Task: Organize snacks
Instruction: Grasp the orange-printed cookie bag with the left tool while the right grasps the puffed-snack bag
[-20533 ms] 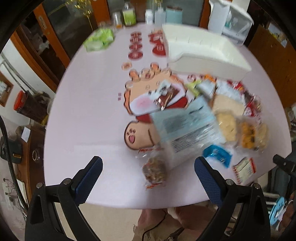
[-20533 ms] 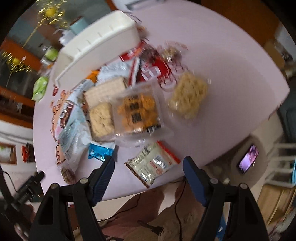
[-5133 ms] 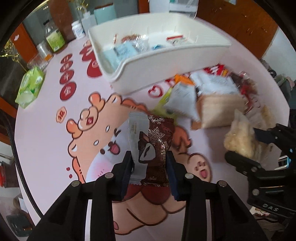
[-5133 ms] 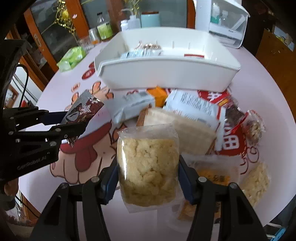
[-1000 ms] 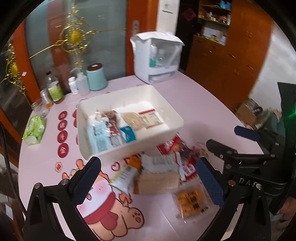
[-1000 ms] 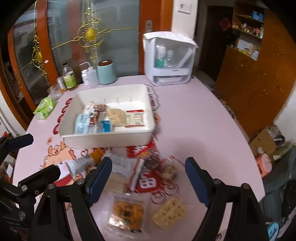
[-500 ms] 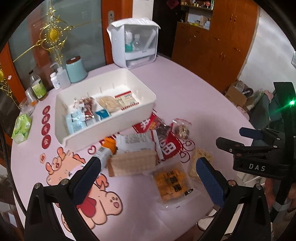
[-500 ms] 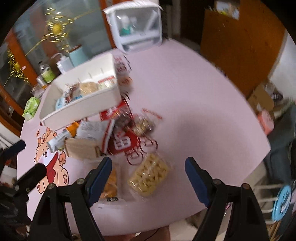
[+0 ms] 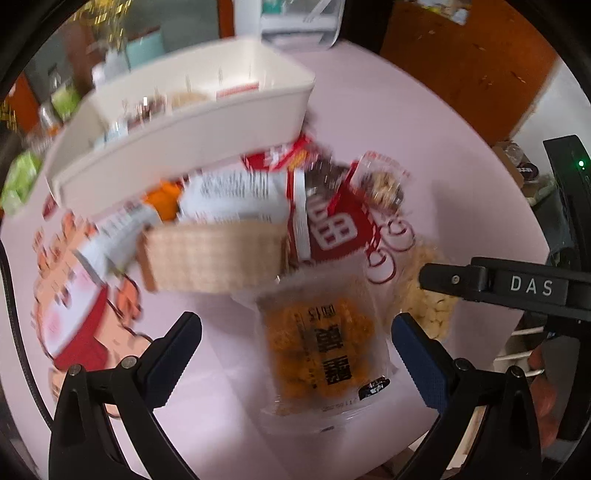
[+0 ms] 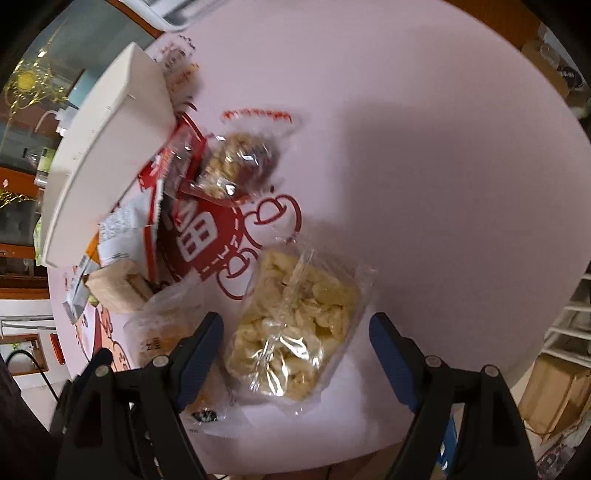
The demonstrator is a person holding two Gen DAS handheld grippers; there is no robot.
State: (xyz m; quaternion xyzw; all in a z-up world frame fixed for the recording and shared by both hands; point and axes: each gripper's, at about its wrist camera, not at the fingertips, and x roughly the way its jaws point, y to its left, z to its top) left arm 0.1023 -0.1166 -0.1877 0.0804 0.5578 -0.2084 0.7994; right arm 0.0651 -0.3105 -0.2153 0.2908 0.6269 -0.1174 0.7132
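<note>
Both grippers hang open over a pile of snack packs on a pink table. My left gripper (image 9: 295,350) straddles a clear pack of orange crisps (image 9: 323,350) without touching it. My right gripper (image 10: 295,350) frames a clear bag of pale yellow puffs (image 10: 295,325), pads apart from it; the same bag (image 9: 424,295) shows under the right gripper's arm in the left wrist view. Behind lie a tan wafer pack (image 9: 214,258), a red pack (image 9: 332,229), a nut bag (image 10: 236,166) and a white-labelled pack (image 9: 232,195). The white bin (image 9: 184,144) beyond holds several snacks.
The table's near edge (image 10: 369,435) runs just under both grippers. A cartoon print (image 9: 81,302) covers the table's left side. Bottles and a teal canister (image 9: 144,44) stand behind the bin, a white dispenser (image 9: 299,18) further back. Cardboard boxes (image 10: 554,398) sit on the floor right.
Both grippers have dropped from high above the table to close over the snack pile and tilted steeply downward. The orange pack and the yellow bag now lie between their open fingers.
</note>
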